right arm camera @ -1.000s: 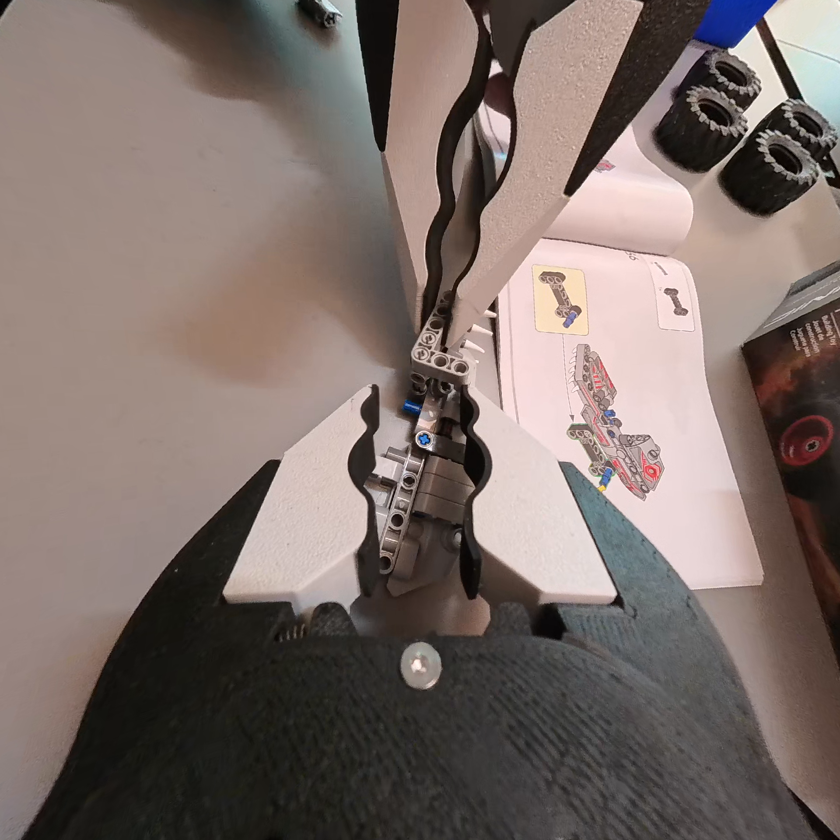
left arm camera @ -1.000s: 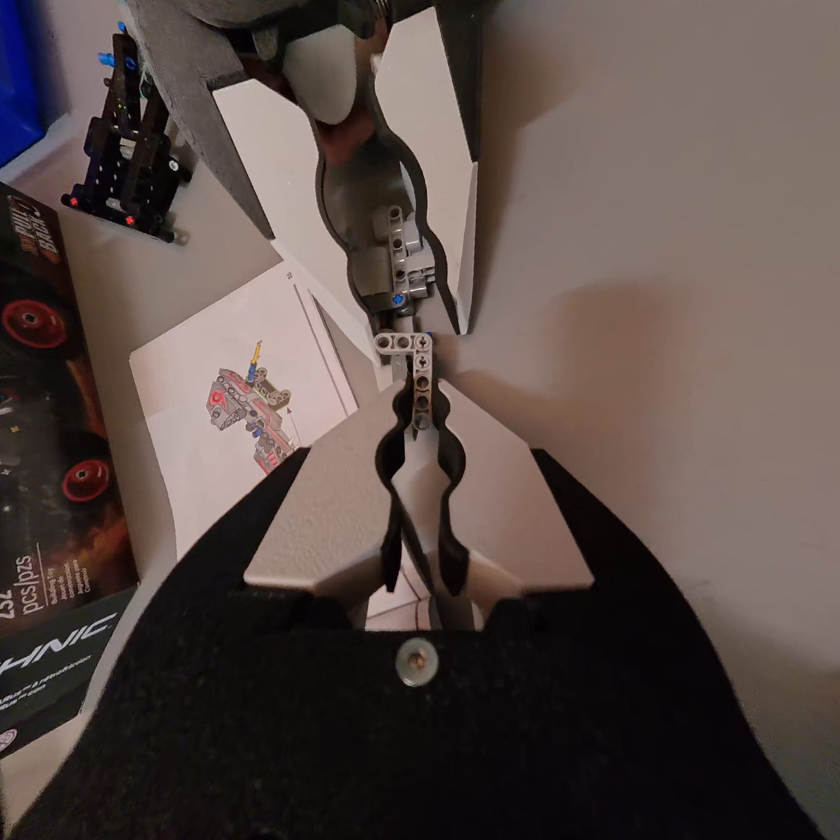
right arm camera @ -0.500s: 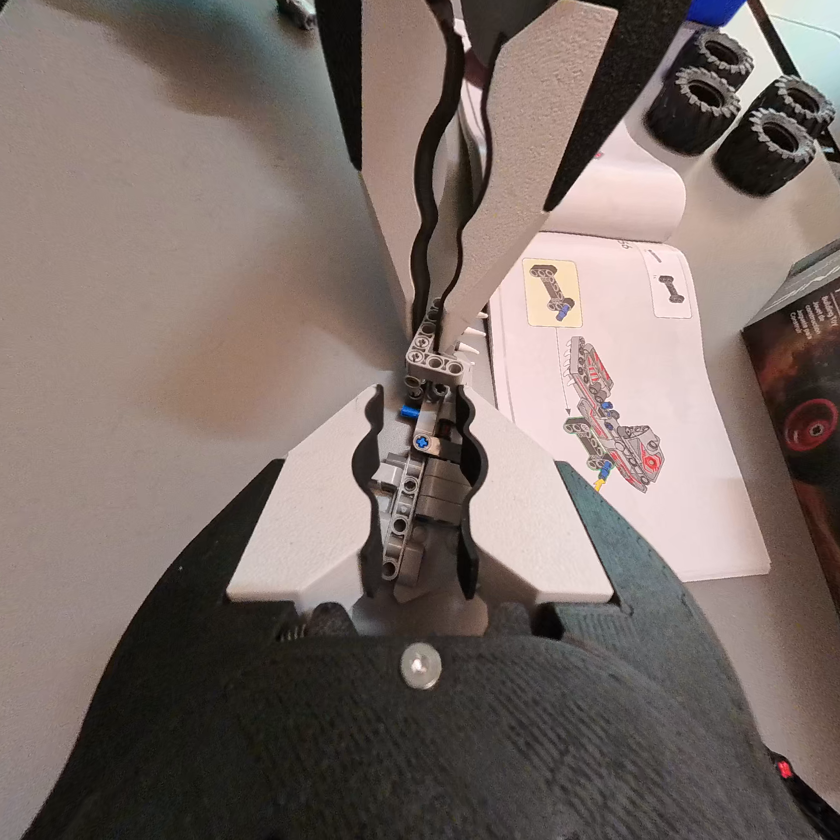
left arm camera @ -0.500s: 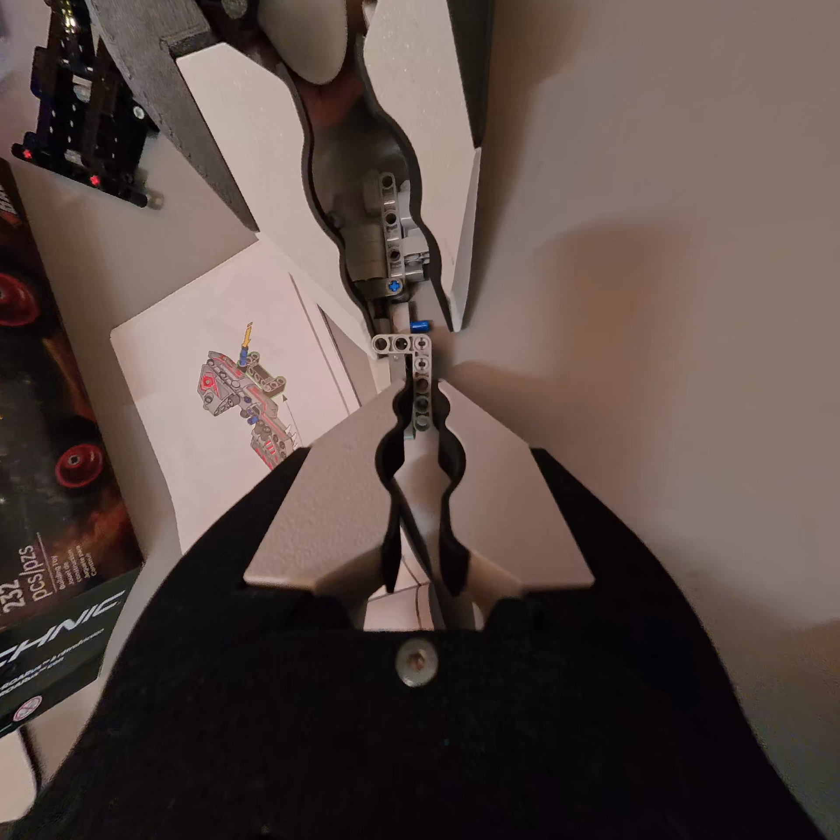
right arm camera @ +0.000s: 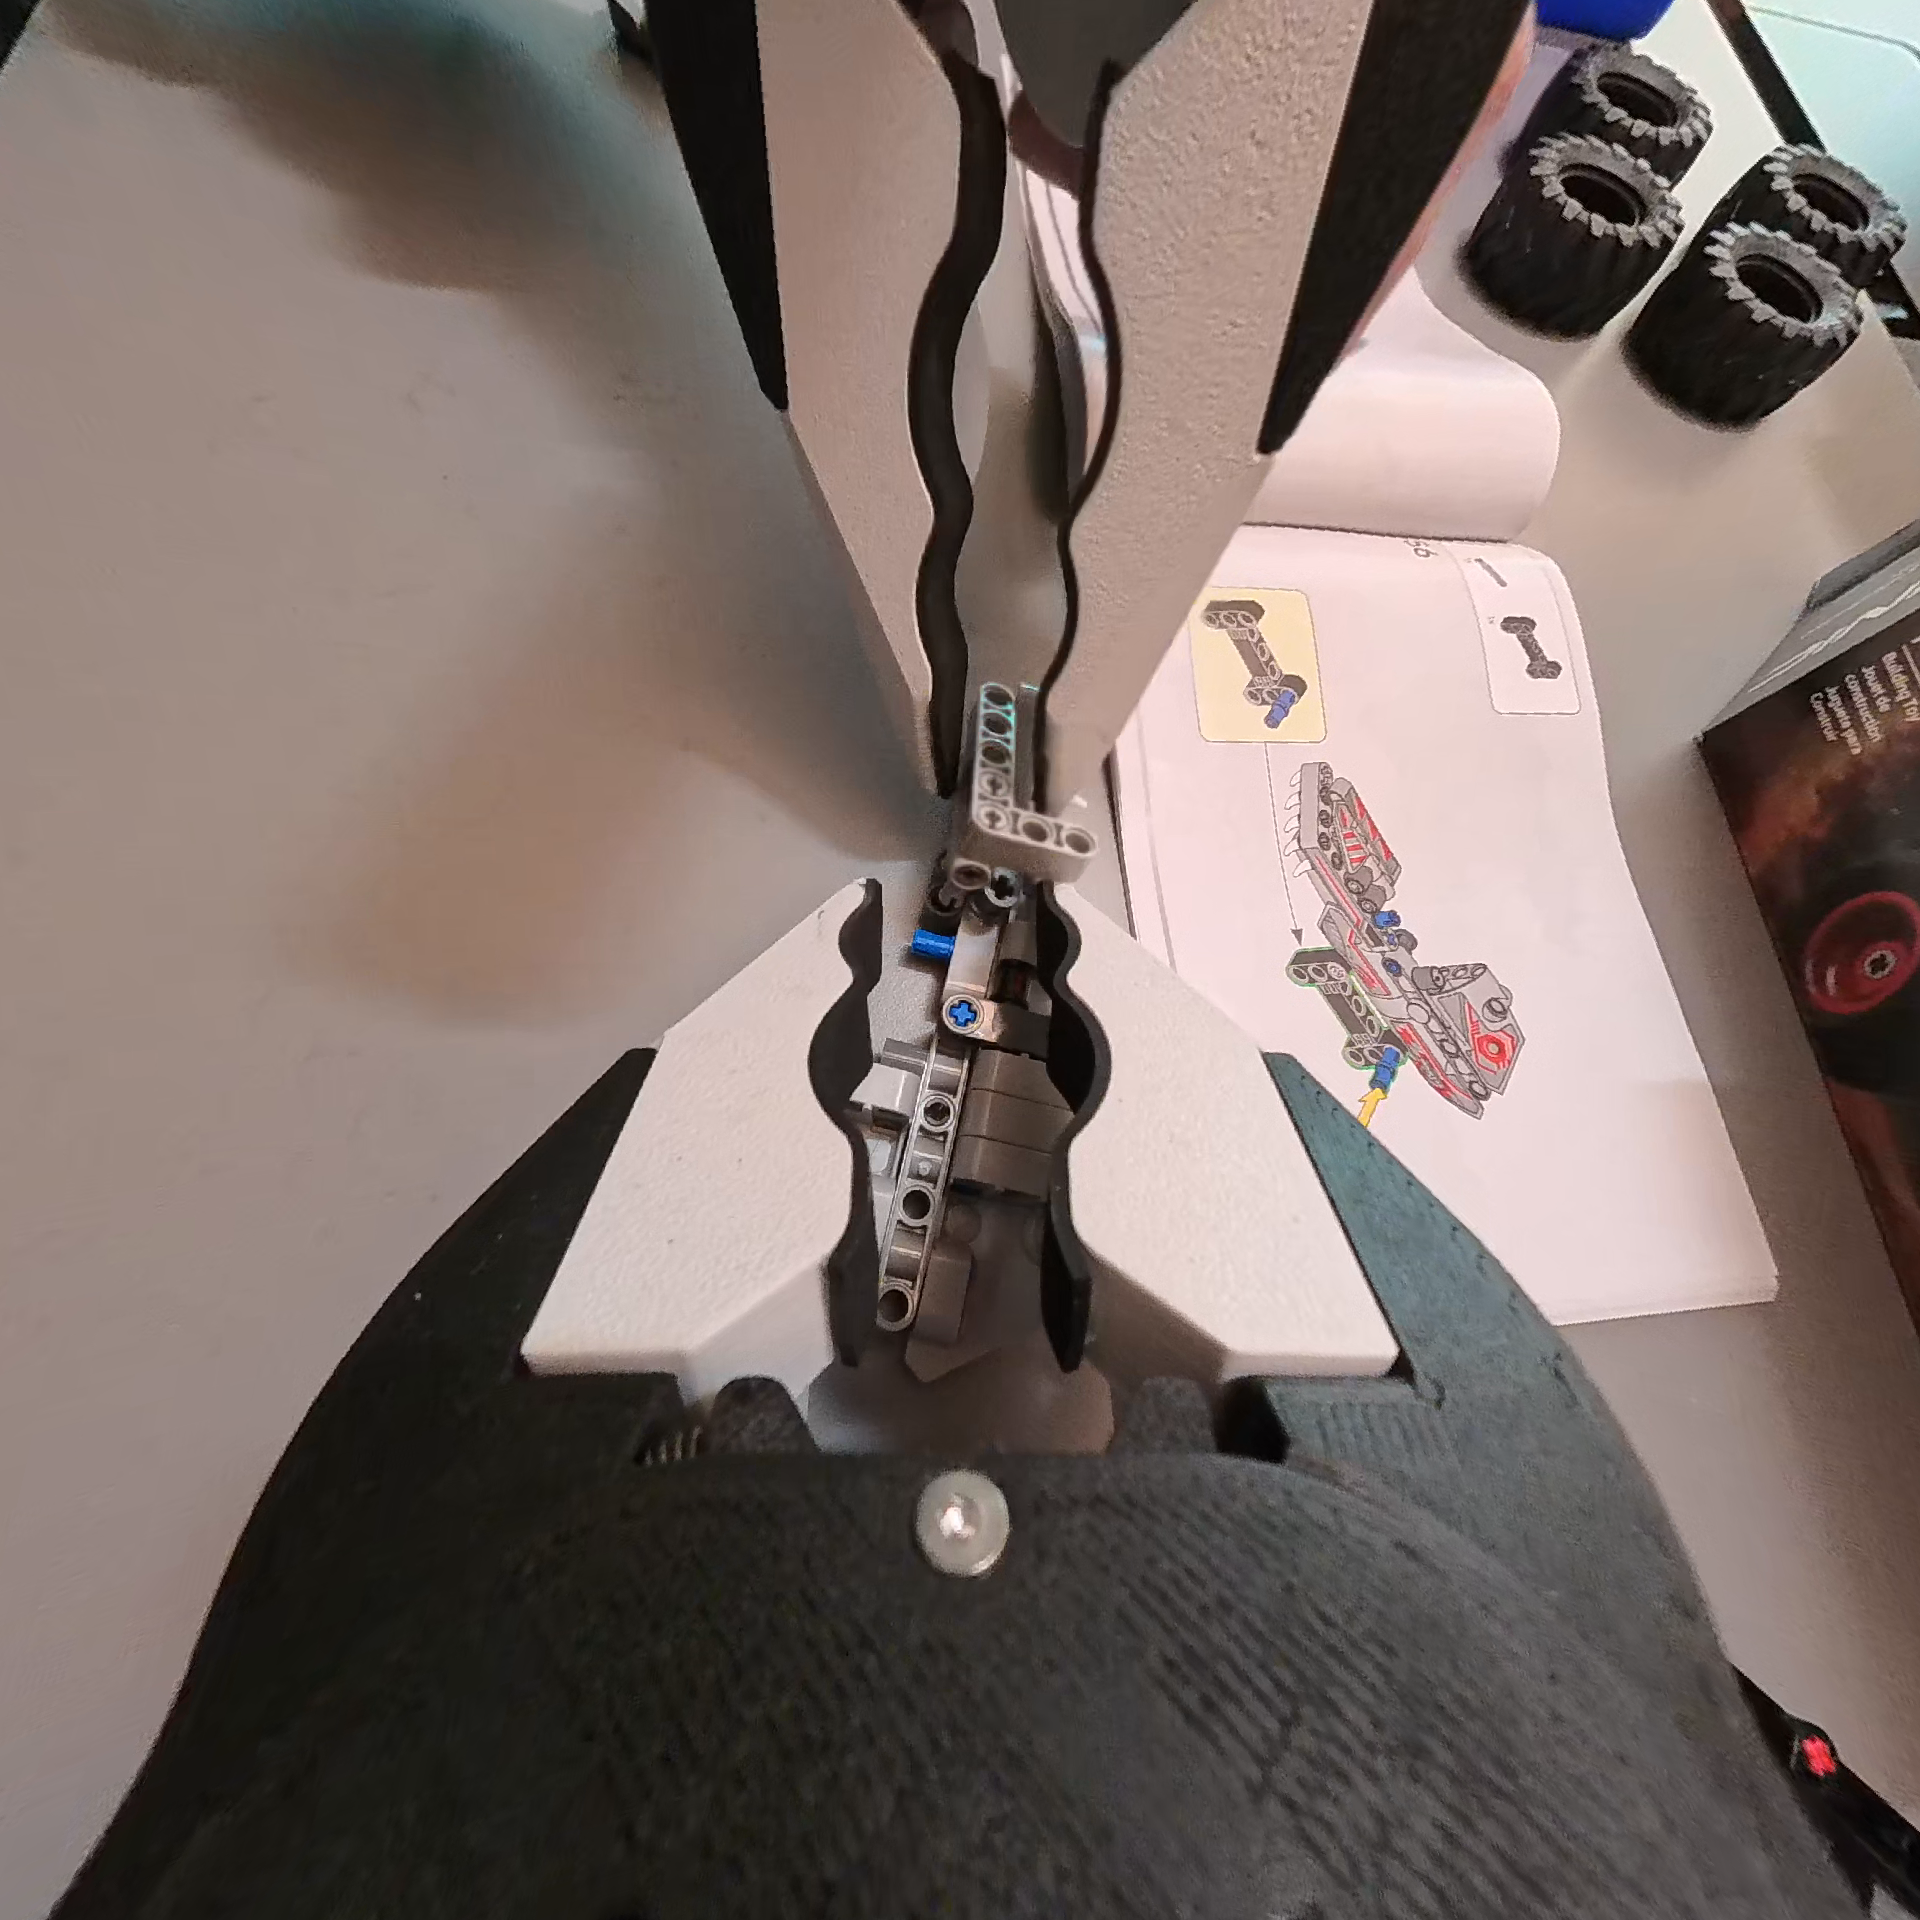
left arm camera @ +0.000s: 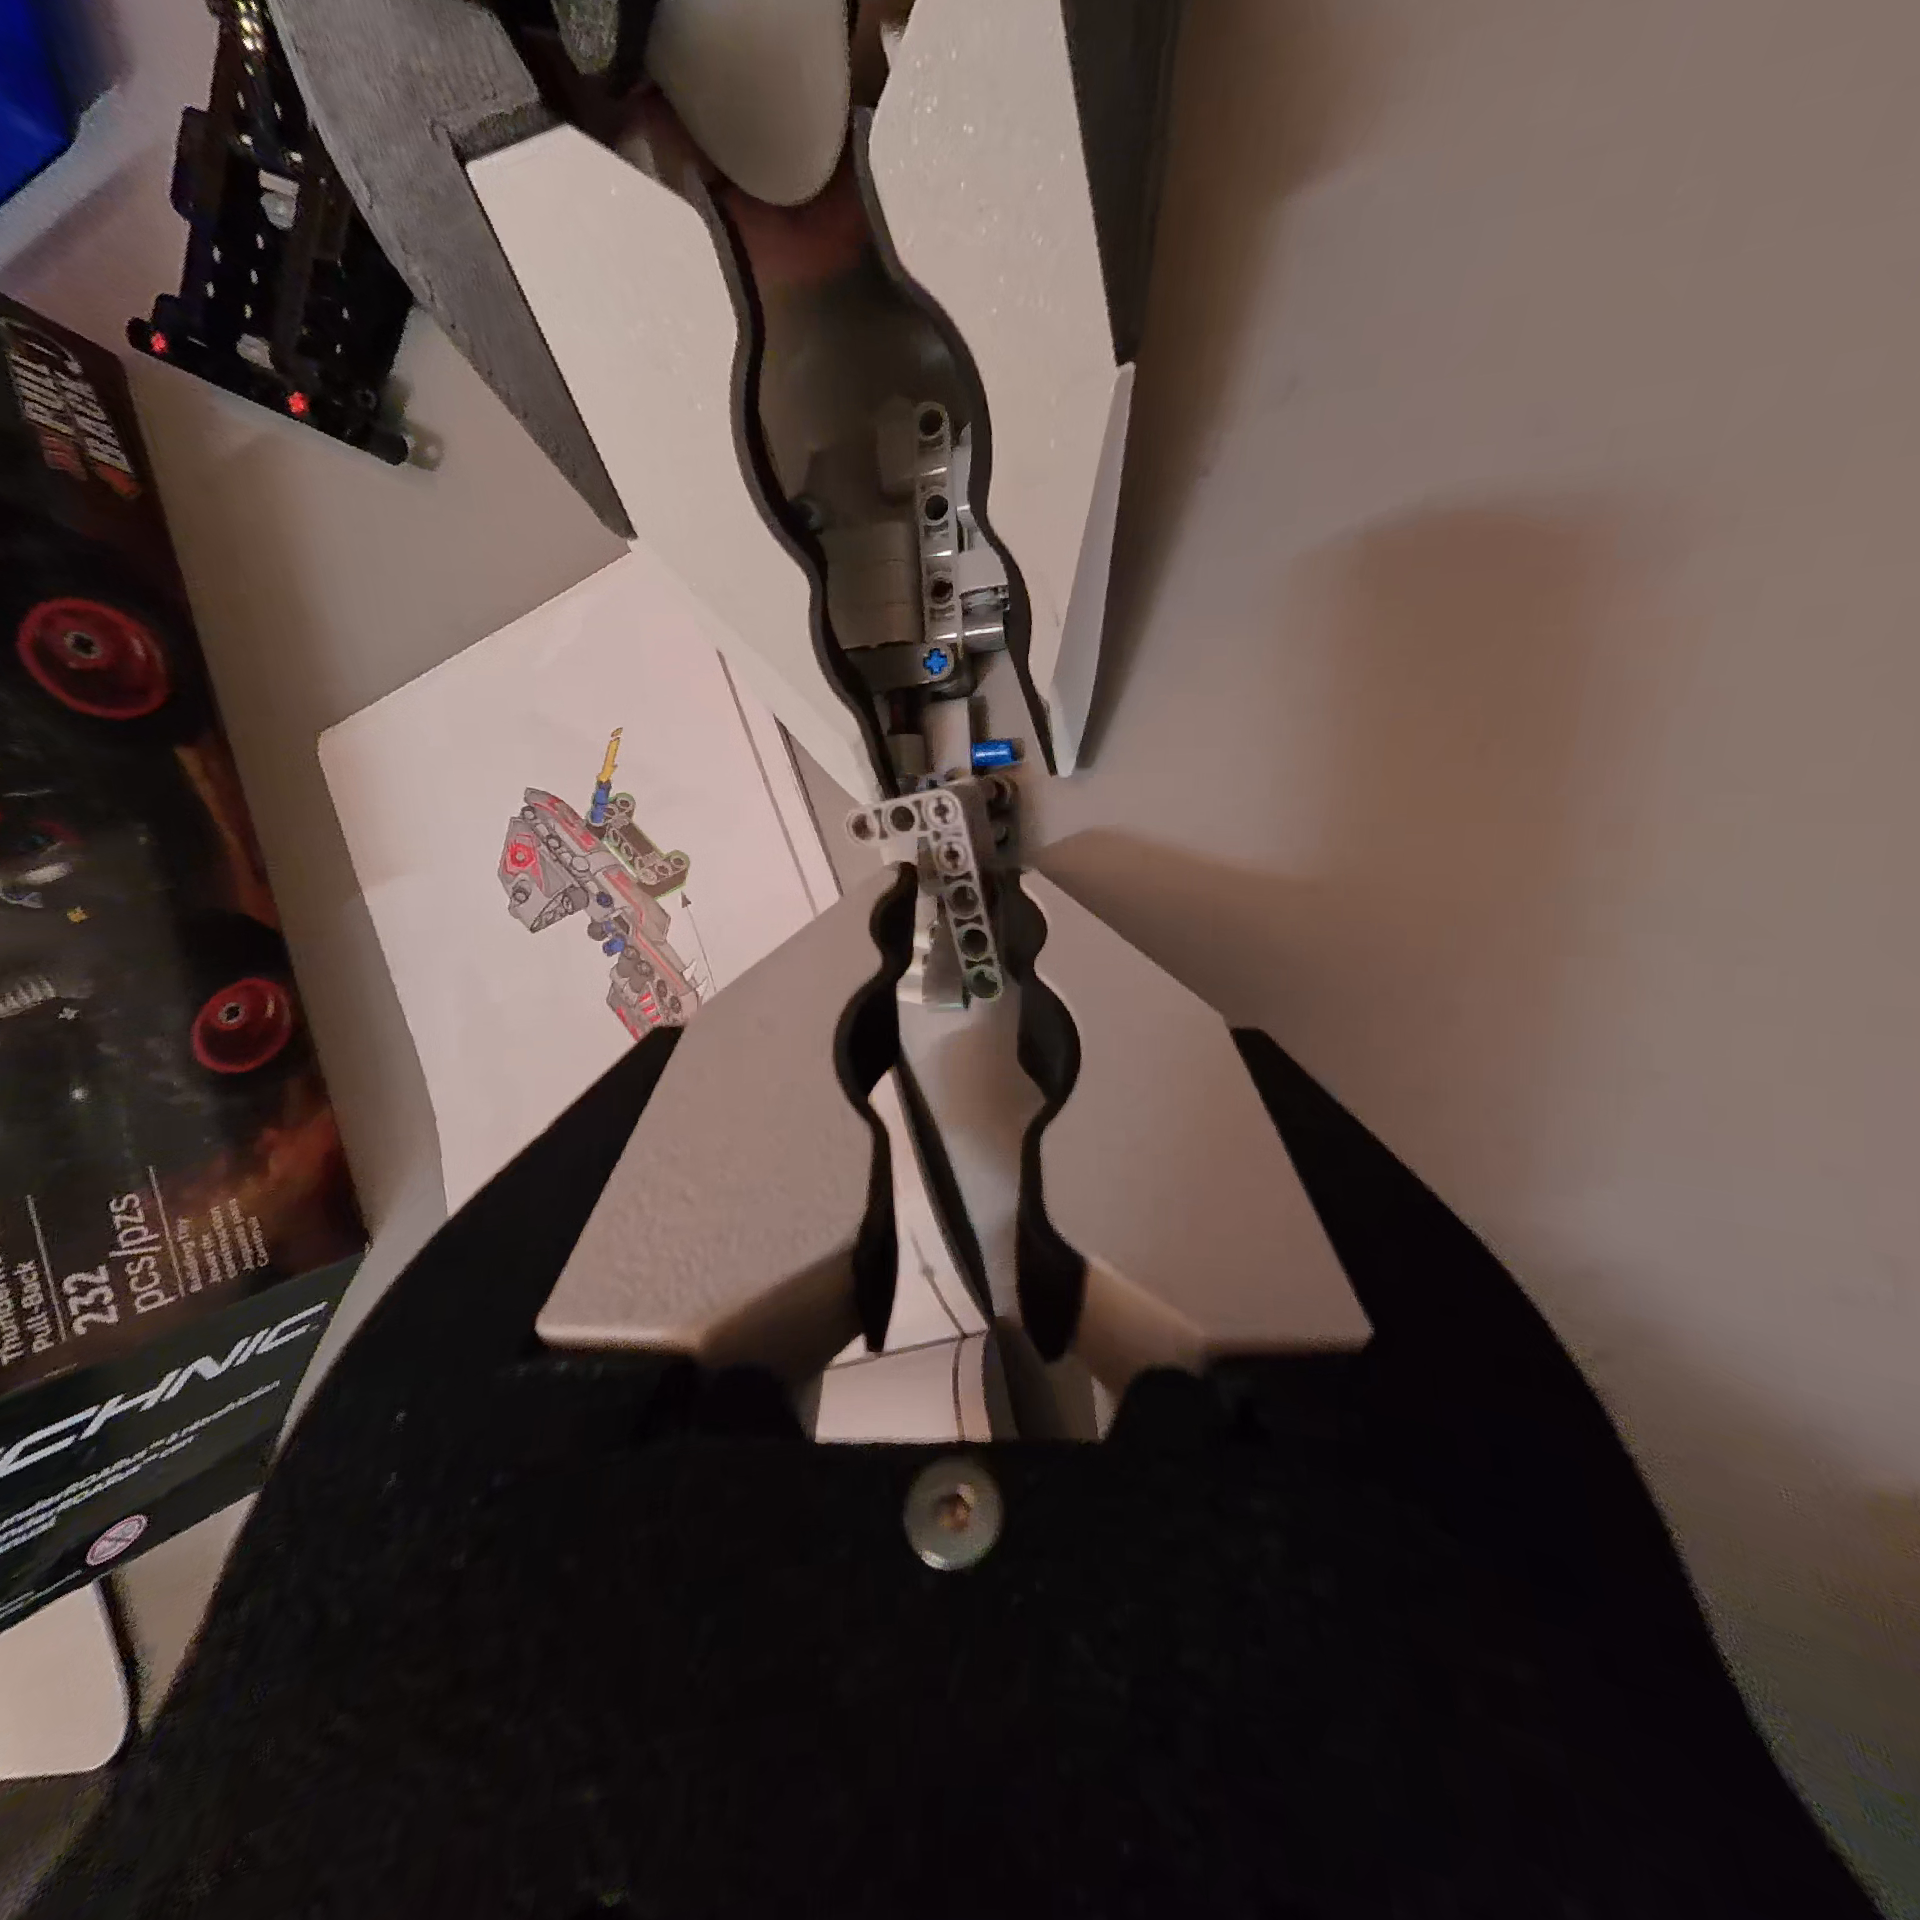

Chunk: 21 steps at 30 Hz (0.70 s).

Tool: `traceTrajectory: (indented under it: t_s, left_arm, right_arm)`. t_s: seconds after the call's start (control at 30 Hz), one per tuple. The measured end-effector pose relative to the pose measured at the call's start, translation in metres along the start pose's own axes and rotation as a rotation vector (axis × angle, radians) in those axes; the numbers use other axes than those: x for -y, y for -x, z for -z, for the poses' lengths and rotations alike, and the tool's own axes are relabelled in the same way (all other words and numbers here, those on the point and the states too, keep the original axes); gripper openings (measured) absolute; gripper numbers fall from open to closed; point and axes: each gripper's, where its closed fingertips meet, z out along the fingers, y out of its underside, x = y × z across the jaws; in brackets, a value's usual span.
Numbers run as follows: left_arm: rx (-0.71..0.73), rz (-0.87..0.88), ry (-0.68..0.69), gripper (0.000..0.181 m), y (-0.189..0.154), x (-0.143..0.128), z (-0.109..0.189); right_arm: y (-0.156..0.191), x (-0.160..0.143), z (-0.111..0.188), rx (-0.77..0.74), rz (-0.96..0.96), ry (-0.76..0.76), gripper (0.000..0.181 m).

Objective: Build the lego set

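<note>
Clearly mid-build. Left gripper (left arm camera: pixel 956 935) clamped on a light grey L-shaped plastic beam with round holes (left arm camera: pixel 951 883), short leg forward. Right gripper (right arm camera: pixel 956 997) clenched on a grey sub-assembly of beams with blue pins (right arm camera: pixel 956 1091). Held nose to nose above the white table (right arm camera: pixel 364 623), corner of the L touching the sub-assembly's tip; seating not confirmable. Left to do, judging by the open instruction booklet (right arm camera: pixel 1455 935): four black knobbly tyres (right arm camera: pixel 1704 239) loose, black chassis frame (left arm camera: pixel 270 260) apart beside the dark set box (left arm camera: pixel 104 831).
</note>
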Motion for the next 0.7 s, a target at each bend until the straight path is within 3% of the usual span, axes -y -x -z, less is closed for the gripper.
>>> traceTrajectory:
  t_s: [0.3, 0.7]
  left_arm:
    - [0.006, -0.024, -0.032, 0.007, 0.0004, 0.0048, 0.0012]
    - [-0.030, -0.130, 0.080, 0.005, 0.0019, 0.0027, 0.0008]
  right_arm:
    - [-0.0009, -0.0001, -0.0001, -0.004, -0.009, 0.000, 0.028]
    - [-0.0074, -0.0032, 0.0052, -0.041, -0.018, 0.010, 0.038]
